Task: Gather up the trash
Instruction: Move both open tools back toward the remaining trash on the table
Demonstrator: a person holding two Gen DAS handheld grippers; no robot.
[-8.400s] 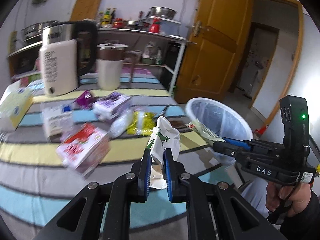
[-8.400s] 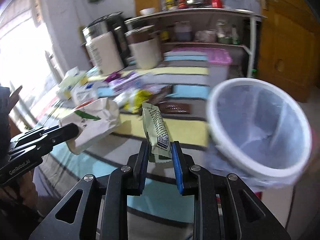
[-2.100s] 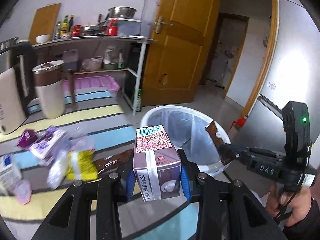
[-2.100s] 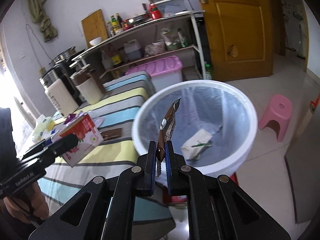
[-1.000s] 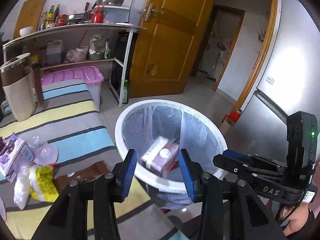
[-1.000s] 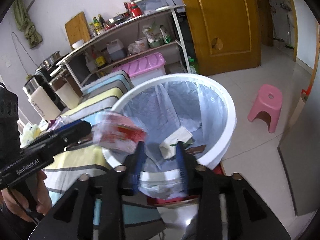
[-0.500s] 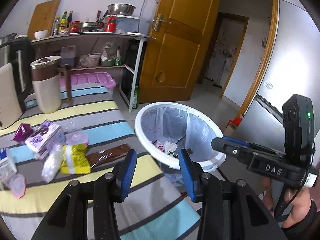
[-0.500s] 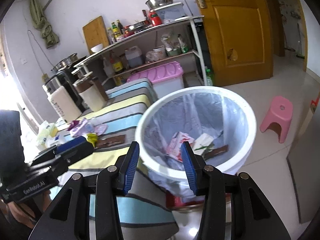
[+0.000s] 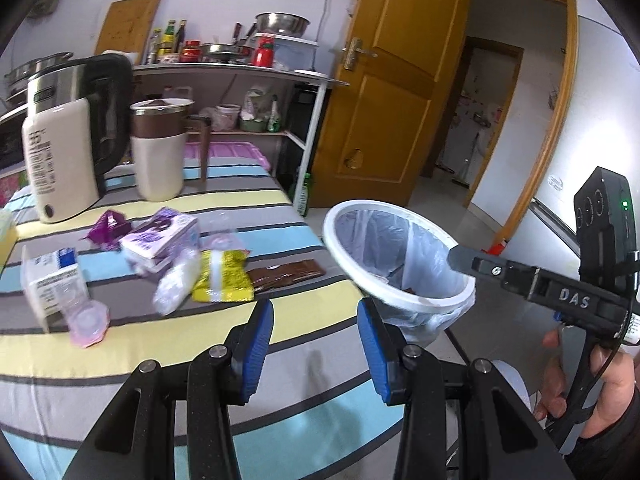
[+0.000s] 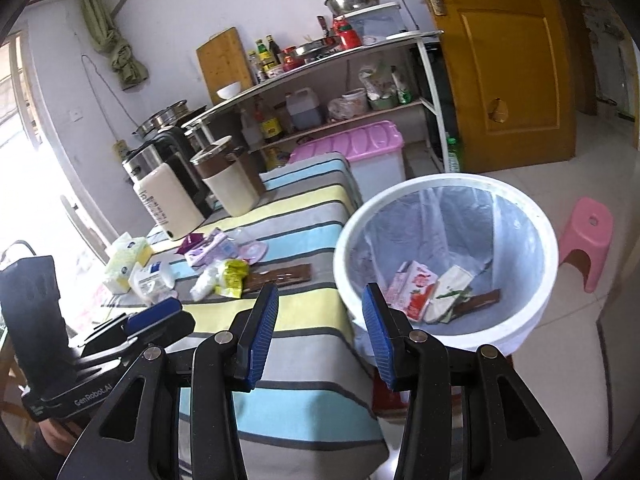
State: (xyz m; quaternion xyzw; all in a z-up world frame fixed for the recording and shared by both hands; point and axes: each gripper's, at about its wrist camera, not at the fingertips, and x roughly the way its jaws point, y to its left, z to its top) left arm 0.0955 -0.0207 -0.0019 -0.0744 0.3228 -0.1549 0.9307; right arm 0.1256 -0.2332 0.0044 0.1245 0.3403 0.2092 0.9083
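litter remains on the striped table (image 9: 304, 236): a yellow packet (image 9: 222, 276), a brown wrapper (image 9: 286, 274), a purple carton (image 9: 160, 236), a white bag (image 9: 176, 286), a pink cup (image 9: 86, 322) and a white box (image 9: 52, 280), all clustered near the far left of the cloth; the bin (image 10: 444, 184) stands just off the table's right edge and already holds a red carton (image 10: 414, 290), a white bag and a brown wrapper; left gripper (image 9: 316, 338) is wide apart and holds nothing; right gripper (image 10: 320, 328) is empty too, its jaws opening with nothing between them; the step in hand looks like reaching back for the next pieces; best to send each gripper to a separate item, the brown wrapper and yellow packet being nearest the bin; the flat wrapper likely needs a low, shallow pinch at one end, since it lies flush on the cloth; the yellow packet touches the white bag, so a careless close could drag both; kettle (image 9: 64, 148) and mug (image 9: 158, 148) stand behind the litter, well apart from it, and should stay; a tissue box (image 10: 128, 256) at the left edge is probably not trash; the right gripper's body shows in the left view beside the bin, so the two tools could cross
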